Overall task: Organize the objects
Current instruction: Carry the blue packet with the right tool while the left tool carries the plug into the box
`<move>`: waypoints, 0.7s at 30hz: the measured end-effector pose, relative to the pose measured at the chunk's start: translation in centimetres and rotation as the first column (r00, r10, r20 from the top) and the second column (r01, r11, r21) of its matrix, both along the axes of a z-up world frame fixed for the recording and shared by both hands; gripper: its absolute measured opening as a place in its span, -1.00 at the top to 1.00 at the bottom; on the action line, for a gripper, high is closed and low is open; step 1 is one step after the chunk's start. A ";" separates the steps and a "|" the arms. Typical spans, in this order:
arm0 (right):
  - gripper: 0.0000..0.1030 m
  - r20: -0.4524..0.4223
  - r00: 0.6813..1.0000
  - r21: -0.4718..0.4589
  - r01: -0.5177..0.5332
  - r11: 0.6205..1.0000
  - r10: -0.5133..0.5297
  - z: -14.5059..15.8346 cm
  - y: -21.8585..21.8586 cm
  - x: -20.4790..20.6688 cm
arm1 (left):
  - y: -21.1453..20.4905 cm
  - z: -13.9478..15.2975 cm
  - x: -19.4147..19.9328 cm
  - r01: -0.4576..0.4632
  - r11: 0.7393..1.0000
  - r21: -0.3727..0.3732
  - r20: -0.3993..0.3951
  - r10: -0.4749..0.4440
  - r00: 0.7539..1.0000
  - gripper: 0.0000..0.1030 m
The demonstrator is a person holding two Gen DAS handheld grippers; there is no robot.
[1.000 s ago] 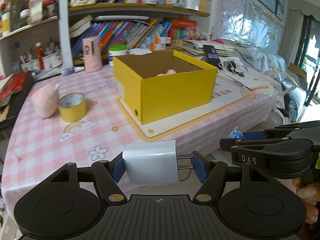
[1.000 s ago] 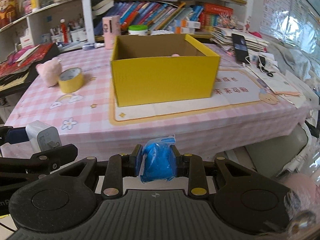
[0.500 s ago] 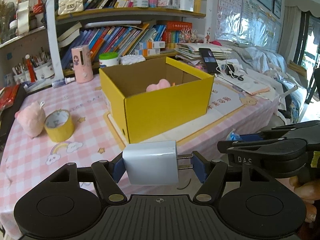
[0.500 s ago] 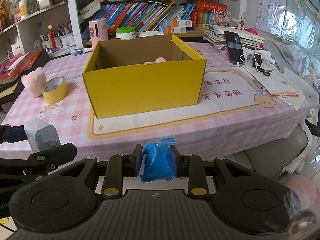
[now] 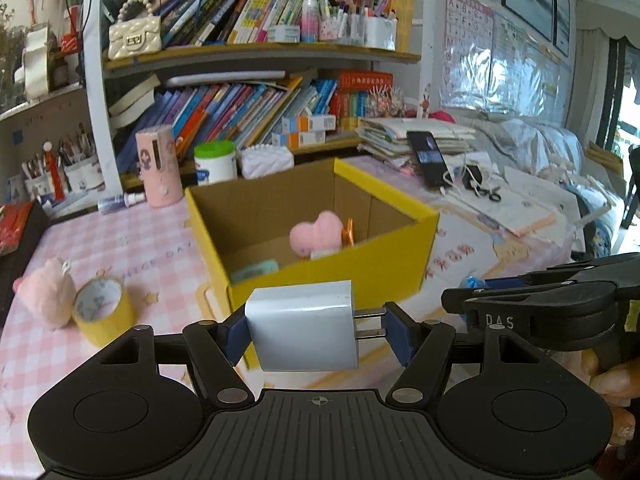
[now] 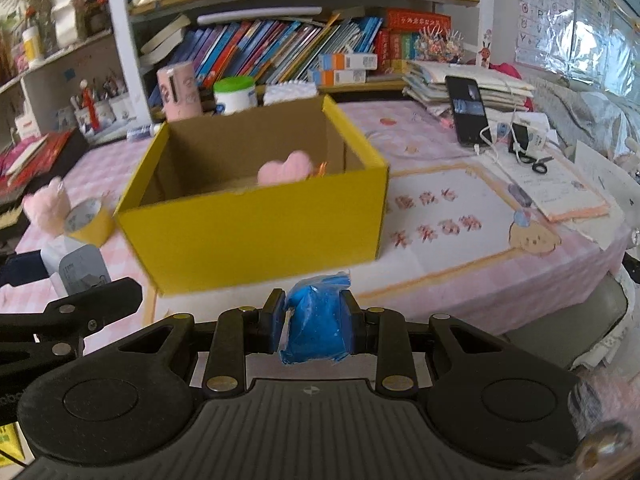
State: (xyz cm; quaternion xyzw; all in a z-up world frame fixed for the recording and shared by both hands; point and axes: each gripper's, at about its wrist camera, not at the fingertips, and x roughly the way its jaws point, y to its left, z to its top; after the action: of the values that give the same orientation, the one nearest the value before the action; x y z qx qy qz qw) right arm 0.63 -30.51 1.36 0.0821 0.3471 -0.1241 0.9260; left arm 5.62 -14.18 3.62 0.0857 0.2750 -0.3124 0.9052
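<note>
Both grippers have come in closer to the table since a second ago, so the box (image 5: 312, 236) now fills more of each view and you can see down into it. Left gripper (image 5: 316, 326) is clamped on the charger (image 5: 302, 326), which lies sideways, long axis running across between the pads, prongs pointing right against the right pad. Right gripper (image 6: 314, 326) is squeezed tight on a blue packet (image 6: 318, 326), standing roughly upright in the jaws; can't read anything on it. From the left view, the right gripper's side says "DAS". Both loads hang just short of the box's near wall, over the table's front edge. Inside the box sits a pink plush (image 5: 318, 234) toward the far right corner, plus something pale green on the floor. Left of the box: a tape roll (image 5: 102, 312) touching a second pink toy (image 5: 46, 294). The mat under the box has red Chinese characters, too blurred to read. Further back a phone (image 6: 468, 110) leans on papers, then shelves of books.
</note>
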 end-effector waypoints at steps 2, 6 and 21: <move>0.49 0.017 1.000 -0.002 0.001 1.000 -0.001 0.5 -1.0 0.7 | -0.8 0.4 0.6 -0.003 1.000 -0.007 0.012 0.004 1.000 -0.32; 0.49 0.053 0.999 -0.005 -0.006 1.000 0.006 1.7 -2.8 2.1 | -2.2 1.0 1.7 -0.012 1.000 -0.012 0.039 0.012 0.999 -0.32; 0.49 0.170 0.975 -0.075 -0.132 0.988 0.143 4.7 -6.2 8.4 | -6.0 0.6 6.8 -0.076 0.996 0.042 0.038 0.074 0.996 -0.32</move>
State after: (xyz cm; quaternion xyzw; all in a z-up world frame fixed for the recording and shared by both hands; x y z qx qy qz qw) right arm 9.07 -36.67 6.08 0.0389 0.2651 -0.0629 0.9614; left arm 12.39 -20.22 4.18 0.1006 0.2681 -0.2704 0.9192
